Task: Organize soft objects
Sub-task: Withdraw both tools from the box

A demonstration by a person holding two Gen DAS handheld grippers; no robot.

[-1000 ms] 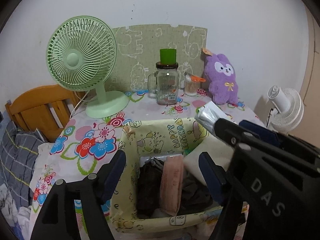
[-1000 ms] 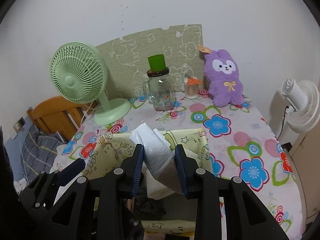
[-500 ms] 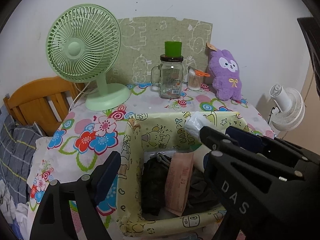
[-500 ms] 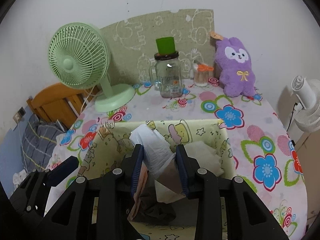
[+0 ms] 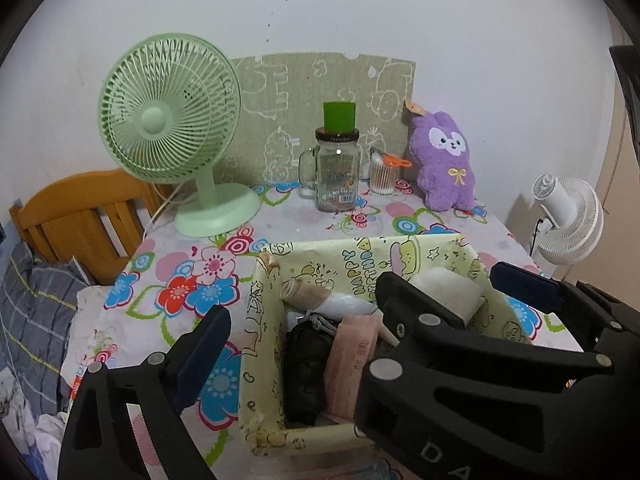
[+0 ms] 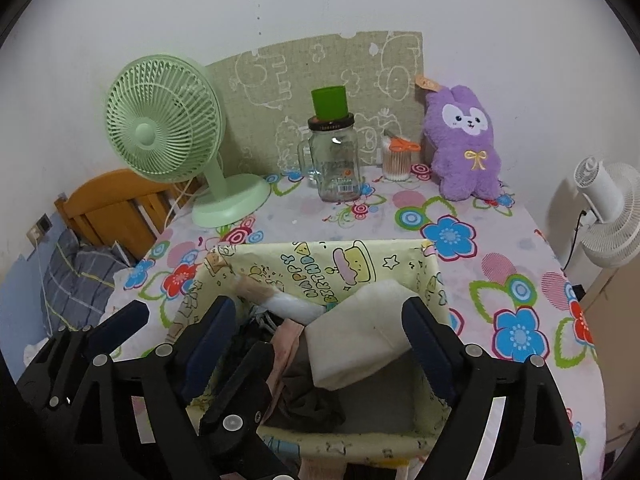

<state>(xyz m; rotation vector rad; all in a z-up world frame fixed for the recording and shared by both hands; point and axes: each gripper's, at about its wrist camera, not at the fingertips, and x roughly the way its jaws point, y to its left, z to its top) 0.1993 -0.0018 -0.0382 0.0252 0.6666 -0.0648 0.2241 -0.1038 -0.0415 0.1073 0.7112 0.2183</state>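
White plastic-wrapped roll (image 6: 290,306) is out of the right gripper (image 6: 320,334) since a second ago: it now lies inside the yellow cartoon-print box (image 6: 430,280), at the back wall, just ahead of the right gripper's left finger. Right jaws have just been opening and stand wide, pads touching nothing. White foam block (image 6: 356,338) sits between the two right fingers, leaning on the box's right side, no pad contact. Below them in the box: a pink packet (image 5: 352,360) standing on edge and a dark cloth bundle (image 5: 306,368) just left of it. Left gripper (image 5: 304,332) has also just been opening, jaws wide and empty, left finger over the flowered tablecloth (image 5: 176,280), right finger hidden behind the right gripper's body. Purple plush (image 6: 468,144) stands well ahead of both grippers at the wall, upright, outside the box
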